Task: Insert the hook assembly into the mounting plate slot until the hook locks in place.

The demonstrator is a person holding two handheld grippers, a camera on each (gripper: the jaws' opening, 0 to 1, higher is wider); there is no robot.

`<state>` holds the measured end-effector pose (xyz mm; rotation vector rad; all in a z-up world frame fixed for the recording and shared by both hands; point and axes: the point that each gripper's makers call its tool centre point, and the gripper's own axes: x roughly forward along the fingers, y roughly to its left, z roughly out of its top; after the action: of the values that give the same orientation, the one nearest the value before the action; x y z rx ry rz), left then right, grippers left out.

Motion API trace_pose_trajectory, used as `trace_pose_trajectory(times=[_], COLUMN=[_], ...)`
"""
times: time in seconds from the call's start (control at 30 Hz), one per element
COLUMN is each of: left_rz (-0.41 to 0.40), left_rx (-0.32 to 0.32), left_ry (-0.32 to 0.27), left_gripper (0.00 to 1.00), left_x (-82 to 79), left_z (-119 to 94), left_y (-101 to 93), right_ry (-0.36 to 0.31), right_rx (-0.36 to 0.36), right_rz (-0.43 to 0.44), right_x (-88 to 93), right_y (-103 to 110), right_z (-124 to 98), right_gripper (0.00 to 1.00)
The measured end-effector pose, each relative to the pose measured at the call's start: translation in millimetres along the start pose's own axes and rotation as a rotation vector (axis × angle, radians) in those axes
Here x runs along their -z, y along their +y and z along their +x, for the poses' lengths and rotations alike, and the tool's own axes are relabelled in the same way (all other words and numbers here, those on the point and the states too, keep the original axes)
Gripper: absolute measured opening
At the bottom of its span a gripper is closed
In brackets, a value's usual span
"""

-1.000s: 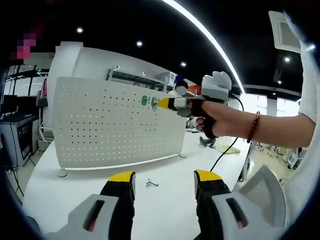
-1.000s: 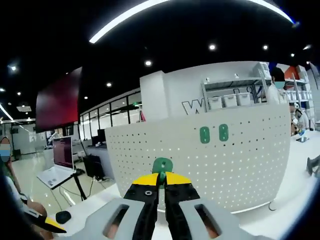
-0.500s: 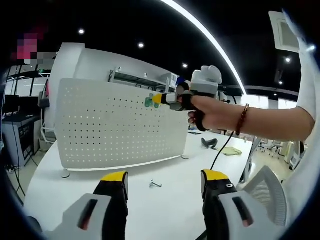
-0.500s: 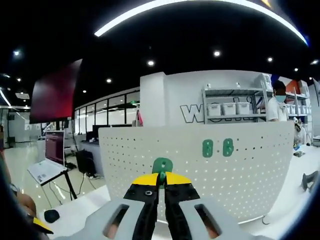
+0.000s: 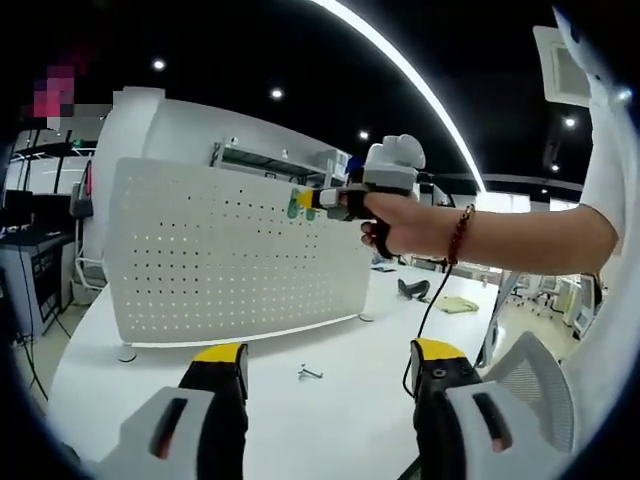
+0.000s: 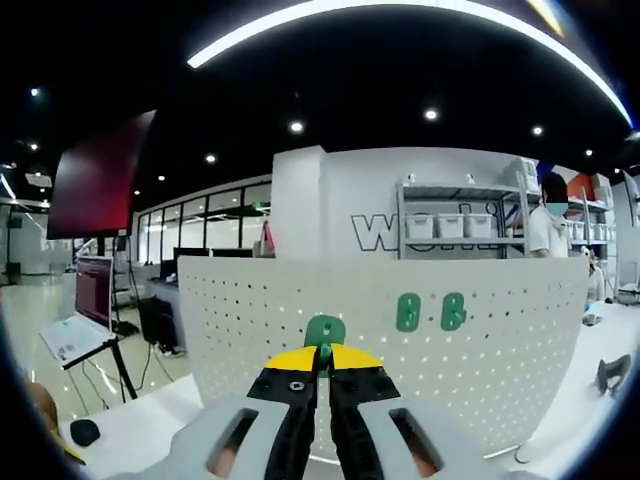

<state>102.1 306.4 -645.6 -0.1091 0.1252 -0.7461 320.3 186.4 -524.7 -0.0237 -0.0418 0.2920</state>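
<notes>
White surface [image 5: 330, 375] in an open office: right gripper [image 6: 322, 362] has its jaws pinched tight on the small green plastic hook [image 6: 324, 331], aimed at the white perforated metal pegboard [image 6: 380, 350] just ahead for insertion, while left gripper [image 5: 330, 362] hangs wide open, holding nothing.

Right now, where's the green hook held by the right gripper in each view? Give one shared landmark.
Left gripper view: the green hook sits at the tip of the right gripper, upper centre, against the top edge of the white pegboard.
Right gripper view: the hook pokes up between the shut yellow-tipped jaws, lower centre.
Shared landmark: the pegboard, with two green hooks already mounted.
</notes>
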Motion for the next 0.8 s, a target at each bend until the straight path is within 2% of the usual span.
trace_pose_trajectory(times=[0.2,0.33,0.43,0.5,0.8], left_rz=[0.005,-0.017,-0.034,-0.015,-0.037], left_rx=[0.016,0.014,0.013,0.013,0.027], left_ry=[-0.001,0.002,-0.003,0.018,0.006], left_gripper=[0.70,0.70,0.69,0.70,0.70], left_x=[-2.0,2.4,3.3,6.9,5.4], left_z=[7,10,11,11,16], left_y=[0.9,7.1,10.2,11.2,16.5], right_ry=[-0.001,0.000,-0.009,-0.014,-0.010], right_rx=[0.016,0.029,0.033,0.041,0.068], right_rz=[-0.021,-0.052,-0.052,-0.059,-0.071], right_x=[-2.0,-3.5,-5.5,-6.1,-3.8], right_y=[-9,-11,-13,-15,-21], right_z=[15,24,31,35,49], right_gripper=[0.02,0.02,0.02,0.02,0.02])
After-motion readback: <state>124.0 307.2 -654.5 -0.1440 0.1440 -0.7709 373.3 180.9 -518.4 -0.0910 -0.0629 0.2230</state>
